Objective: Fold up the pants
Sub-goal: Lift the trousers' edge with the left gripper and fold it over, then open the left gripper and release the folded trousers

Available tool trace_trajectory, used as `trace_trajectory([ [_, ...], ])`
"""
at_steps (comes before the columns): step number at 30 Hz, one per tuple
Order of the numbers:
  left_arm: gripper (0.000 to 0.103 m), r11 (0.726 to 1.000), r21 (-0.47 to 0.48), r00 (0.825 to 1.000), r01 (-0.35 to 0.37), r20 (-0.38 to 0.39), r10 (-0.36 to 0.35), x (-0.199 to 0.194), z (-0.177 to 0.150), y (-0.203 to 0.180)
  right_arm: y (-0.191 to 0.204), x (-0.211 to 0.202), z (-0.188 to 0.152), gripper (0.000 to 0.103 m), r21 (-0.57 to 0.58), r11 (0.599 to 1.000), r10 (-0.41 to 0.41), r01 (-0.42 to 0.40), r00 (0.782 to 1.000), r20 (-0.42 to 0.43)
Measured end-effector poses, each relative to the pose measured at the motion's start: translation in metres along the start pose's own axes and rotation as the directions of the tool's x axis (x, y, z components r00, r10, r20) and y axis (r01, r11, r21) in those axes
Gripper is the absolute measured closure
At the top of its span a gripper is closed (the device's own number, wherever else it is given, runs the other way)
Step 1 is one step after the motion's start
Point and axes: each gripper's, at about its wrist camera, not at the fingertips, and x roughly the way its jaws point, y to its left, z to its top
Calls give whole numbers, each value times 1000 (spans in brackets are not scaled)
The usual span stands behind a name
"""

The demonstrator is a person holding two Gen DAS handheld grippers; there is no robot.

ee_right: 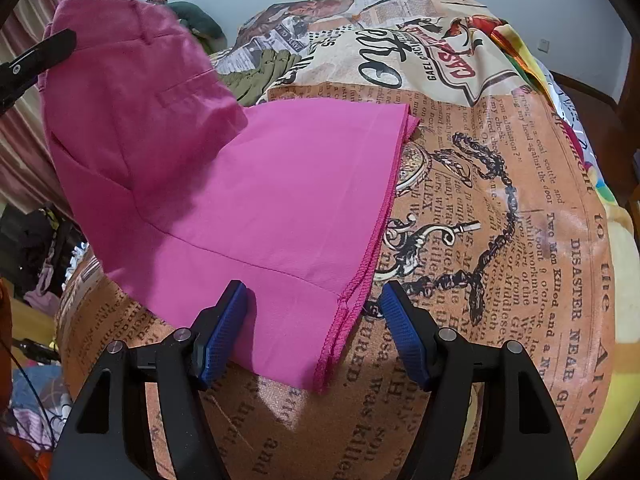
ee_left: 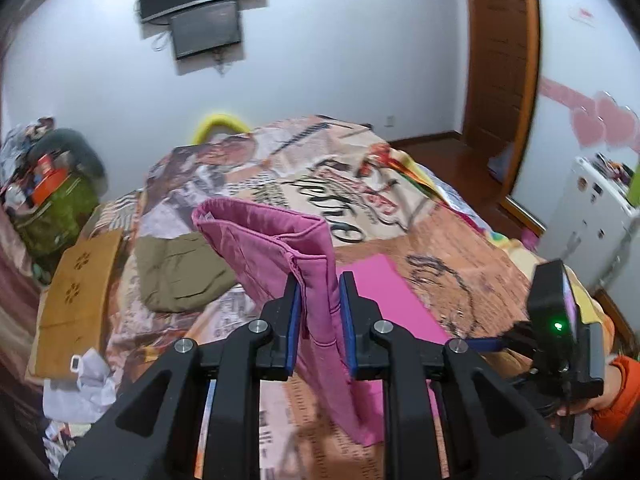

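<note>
Left jaws clamped on raised pink cloth; right jaws spread wide.

Pinched between the blue pads (ee_left: 295,320) of the left gripper (ee_left: 319,312): the waist end of the pink pants (ee_left: 276,248), lifted off the printed bedspread (ee_left: 460,240) and hanging in a fold. Held apart over the hem corner of the legs, the right gripper (ee_right: 313,322), closed on nothing; legs lying flat on the bedspread. Beyond, just left of the lifted cloth, an olive garment (ee_left: 180,272); farther left, a brown paper bag (ee_left: 76,300).
</note>
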Motion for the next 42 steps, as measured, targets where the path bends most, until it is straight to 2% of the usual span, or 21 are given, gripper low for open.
trace_trajectory([
  [8,85,994,51,994,93,-55,-90,17,-2,-35,-11,-16,2,37,46,999,-5,3,999,38],
  [14,87,985,36,980,167,-113,-162,31,-6,-49,-26,-31,3,37,89,996,-23,17,997,77],
  [19,87,981,38,972,188,-147,-181,39,-8,-55,-35,-35,2,37,113,993,-38,28,996,86],
  [23,86,984,36,974,173,-154,-166,43,-8,-49,-38,-37,1,37,121,992,-43,32,995,91],
  [25,82,986,25,974,163,-165,-157,47,-6,-41,-39,-38,1,37,124,992,-45,33,994,96],
  [27,60,990,8,975,143,-176,-139,55,-2,-28,-39,-39,2,37,126,992,-44,31,994,102],
  [29,44,993,5,978,120,-172,-118,61,2,-18,-40,-40,3,37,128,991,-46,32,993,107],
  [30,40,994,9,980,106,-169,-103,65,5,-12,-40,-40,4,37,128,991,-49,35,993,109],
  [34,32,997,60,982,54,-186,-42,85,15,3,-41,-40,7,37,124,991,-61,47,992,113],
  [36,23,995,91,982,27,-188,-9,98,20,8,-41,-41,9,37,125,991,-62,47,991,115],
  [38,20,992,127,981,-5,-193,30,114,25,12,-42,-40,11,37,126,991,-65,50,991,117],
  [42,18,979,200,965,-36,-248,87,154,30,14,-43,-39,14,37,125,991,-69,55,991,116],
])
